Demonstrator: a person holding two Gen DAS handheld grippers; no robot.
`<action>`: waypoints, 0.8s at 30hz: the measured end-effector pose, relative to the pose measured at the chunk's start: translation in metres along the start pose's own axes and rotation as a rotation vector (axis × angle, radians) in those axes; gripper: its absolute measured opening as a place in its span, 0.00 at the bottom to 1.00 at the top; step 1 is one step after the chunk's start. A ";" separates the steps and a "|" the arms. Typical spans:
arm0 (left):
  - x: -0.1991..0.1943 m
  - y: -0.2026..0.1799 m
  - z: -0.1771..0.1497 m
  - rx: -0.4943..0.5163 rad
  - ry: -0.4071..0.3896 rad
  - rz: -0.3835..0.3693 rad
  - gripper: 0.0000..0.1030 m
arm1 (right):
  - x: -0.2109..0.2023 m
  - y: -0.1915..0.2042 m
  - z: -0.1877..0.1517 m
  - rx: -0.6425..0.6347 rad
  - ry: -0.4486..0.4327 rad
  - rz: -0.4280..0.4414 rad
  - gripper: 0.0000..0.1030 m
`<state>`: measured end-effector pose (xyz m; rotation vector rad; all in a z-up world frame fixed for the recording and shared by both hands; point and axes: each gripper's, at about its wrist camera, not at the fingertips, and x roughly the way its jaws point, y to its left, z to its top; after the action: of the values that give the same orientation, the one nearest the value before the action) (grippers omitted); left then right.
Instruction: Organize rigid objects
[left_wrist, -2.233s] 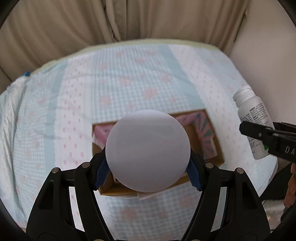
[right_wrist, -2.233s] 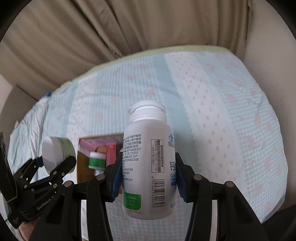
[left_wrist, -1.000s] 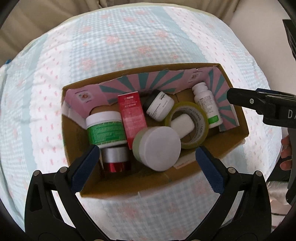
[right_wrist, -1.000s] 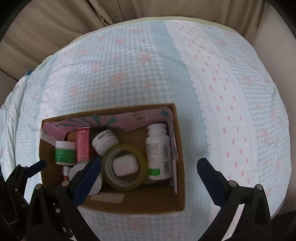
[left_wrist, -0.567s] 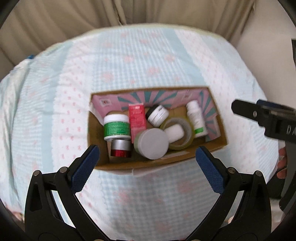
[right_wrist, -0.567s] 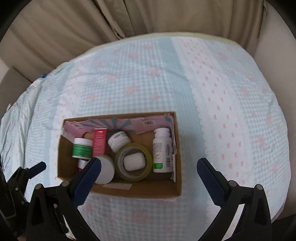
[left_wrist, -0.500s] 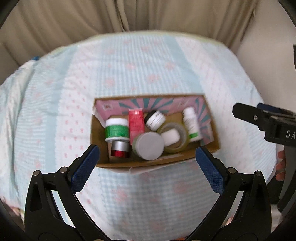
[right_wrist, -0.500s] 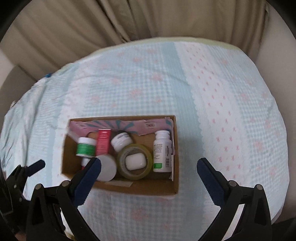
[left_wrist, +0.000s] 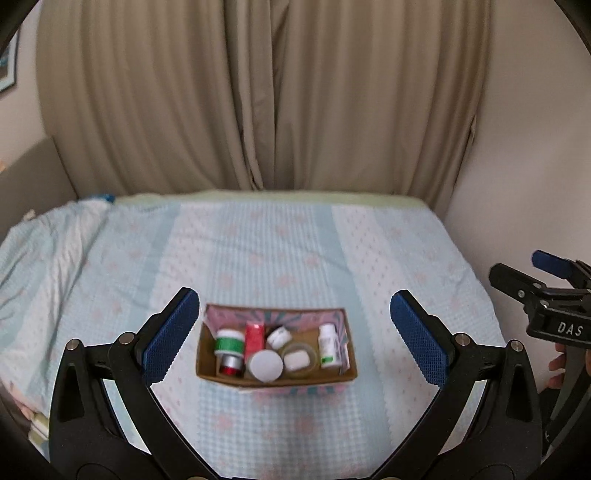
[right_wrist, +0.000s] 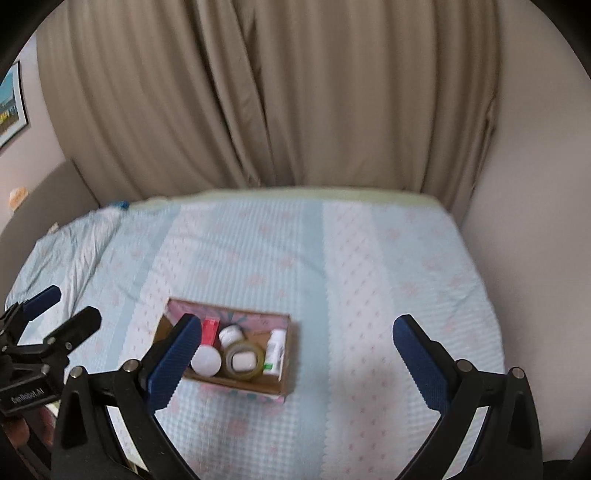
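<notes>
A cardboard box (left_wrist: 347, 374) sits on the bed and also shows in the right wrist view (right_wrist: 284, 387). It holds a round white-lidded jar (left_wrist: 265, 365), a white pill bottle (left_wrist: 328, 345), a tape roll (left_wrist: 312, 356) around a small white case (left_wrist: 296, 360), a red box (left_wrist: 254, 338), a green-banded jar (left_wrist: 229, 341) and a small white jar (left_wrist: 279, 336). My left gripper (left_wrist: 294, 328) is open and empty, well back from the box. My right gripper (right_wrist: 295, 354) is open and empty, also pulled back; it shows at the right edge of the left wrist view (left_wrist: 524, 280).
The bed has a light blue and white checked cover (left_wrist: 295, 251). Beige curtains (left_wrist: 258, 92) hang behind it. A wall (right_wrist: 535, 184) stands close on the right. A crumpled blanket (left_wrist: 44, 251) lies at the left edge.
Both grippers let go of the jar and the pill bottle into the box, then drew up and back. The box now looks small and the curtains fill the upper view.
</notes>
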<state>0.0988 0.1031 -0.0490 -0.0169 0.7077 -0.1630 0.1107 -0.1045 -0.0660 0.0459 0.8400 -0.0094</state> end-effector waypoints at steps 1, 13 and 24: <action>-0.006 -0.001 0.002 -0.004 -0.013 -0.002 1.00 | -0.010 -0.001 0.001 -0.008 -0.021 -0.014 1.00; -0.050 -0.013 -0.007 -0.001 -0.141 0.005 1.00 | -0.063 -0.010 -0.014 0.016 -0.128 -0.065 1.00; -0.056 -0.016 -0.006 0.012 -0.172 0.014 1.00 | -0.067 -0.018 -0.013 0.032 -0.148 -0.067 1.00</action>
<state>0.0513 0.0964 -0.0161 -0.0143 0.5347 -0.1509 0.0557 -0.1225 -0.0250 0.0471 0.6936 -0.0882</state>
